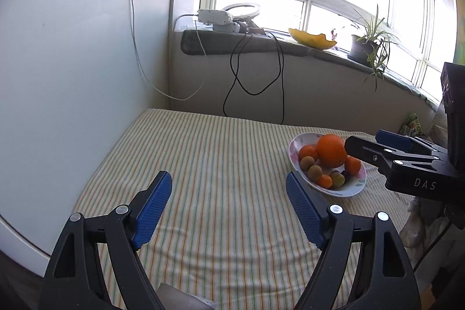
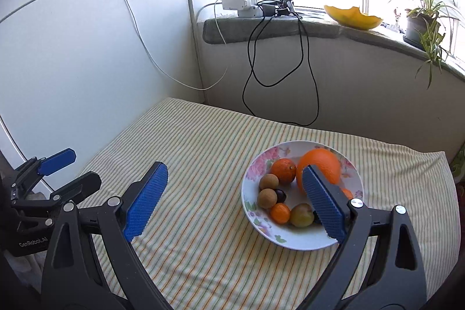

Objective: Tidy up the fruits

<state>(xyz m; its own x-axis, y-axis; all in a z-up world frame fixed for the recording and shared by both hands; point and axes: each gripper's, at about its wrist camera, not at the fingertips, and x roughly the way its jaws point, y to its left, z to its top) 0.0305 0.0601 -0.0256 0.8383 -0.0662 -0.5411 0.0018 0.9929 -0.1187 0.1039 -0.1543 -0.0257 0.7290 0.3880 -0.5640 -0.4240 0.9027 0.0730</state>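
White floral ceramic plate point(image 2: 302, 240) on striped cloth table point(image 2: 203, 164) holds big round orange point(image 2: 322, 161) w/ small citrus, brown & plum fruits; right gripper point(image 2: 234, 201) & left gripper point(image 1: 228, 209) both spread wide, empty, above cloth.

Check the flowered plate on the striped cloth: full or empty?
Full. The plate holds a big orange, smaller orange fruits, brown round ones and a dark one, piled together; little bare plate shows between them.
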